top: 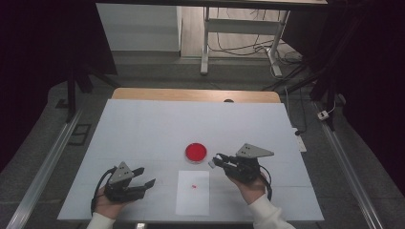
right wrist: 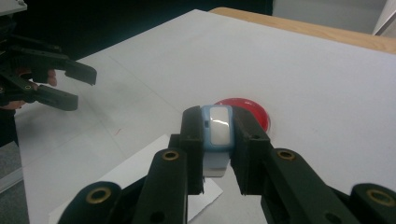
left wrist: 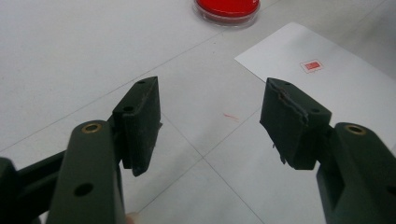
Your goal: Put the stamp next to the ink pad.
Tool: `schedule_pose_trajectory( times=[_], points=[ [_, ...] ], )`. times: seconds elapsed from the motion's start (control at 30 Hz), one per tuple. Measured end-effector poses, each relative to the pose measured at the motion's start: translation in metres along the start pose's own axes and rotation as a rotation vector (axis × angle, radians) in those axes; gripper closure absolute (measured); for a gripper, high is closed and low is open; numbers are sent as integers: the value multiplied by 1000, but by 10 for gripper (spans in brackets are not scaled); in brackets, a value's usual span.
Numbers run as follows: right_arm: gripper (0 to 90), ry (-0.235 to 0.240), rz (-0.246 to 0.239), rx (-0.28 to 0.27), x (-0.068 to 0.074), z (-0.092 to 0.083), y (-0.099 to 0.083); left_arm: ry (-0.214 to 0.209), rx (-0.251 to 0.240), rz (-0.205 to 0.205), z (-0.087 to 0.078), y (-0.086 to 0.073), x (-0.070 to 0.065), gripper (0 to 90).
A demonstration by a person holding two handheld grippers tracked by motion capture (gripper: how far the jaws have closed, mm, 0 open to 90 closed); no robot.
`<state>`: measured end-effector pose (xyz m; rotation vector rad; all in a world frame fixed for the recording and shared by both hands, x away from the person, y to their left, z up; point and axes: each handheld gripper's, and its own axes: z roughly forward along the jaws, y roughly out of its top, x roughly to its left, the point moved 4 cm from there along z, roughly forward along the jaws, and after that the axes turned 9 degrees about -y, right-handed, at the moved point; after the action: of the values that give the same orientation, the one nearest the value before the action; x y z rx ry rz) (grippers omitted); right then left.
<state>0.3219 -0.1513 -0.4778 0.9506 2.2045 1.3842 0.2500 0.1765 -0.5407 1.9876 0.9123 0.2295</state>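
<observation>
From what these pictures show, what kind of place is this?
Probably a lab or workshop set up for recording. A white-covered table stands between dark curtains, with cables loose on the floor behind. On it lie only a red ink pad and a stamped paper sheet.

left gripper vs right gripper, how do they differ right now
The left gripper has its jaws open with nothing between them; the right gripper is shut on a small blue stamp. The left sits beside the white paper; the right is next to the red ink pad. Both are black and hand-held.
</observation>
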Motion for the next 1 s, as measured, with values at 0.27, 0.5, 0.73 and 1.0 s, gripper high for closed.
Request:
schedule_pose_trajectory(
  times=[0.27,0.5,0.73,1.0],
  points=[
    [748,-21,-19,-8,-4,5,6,-2,6,4,2,0,-1,372],
    [749,-46,-24,3,-10,13,10,-4,10,6,3,0,-1,371],
    [748,-52,-28,23,-15,25,12,-2,15,7,4,0,-1,371],
    [748,-65,-16,34,-23,38,17,-2,18,8,5,0,-1,371]
  ],
)
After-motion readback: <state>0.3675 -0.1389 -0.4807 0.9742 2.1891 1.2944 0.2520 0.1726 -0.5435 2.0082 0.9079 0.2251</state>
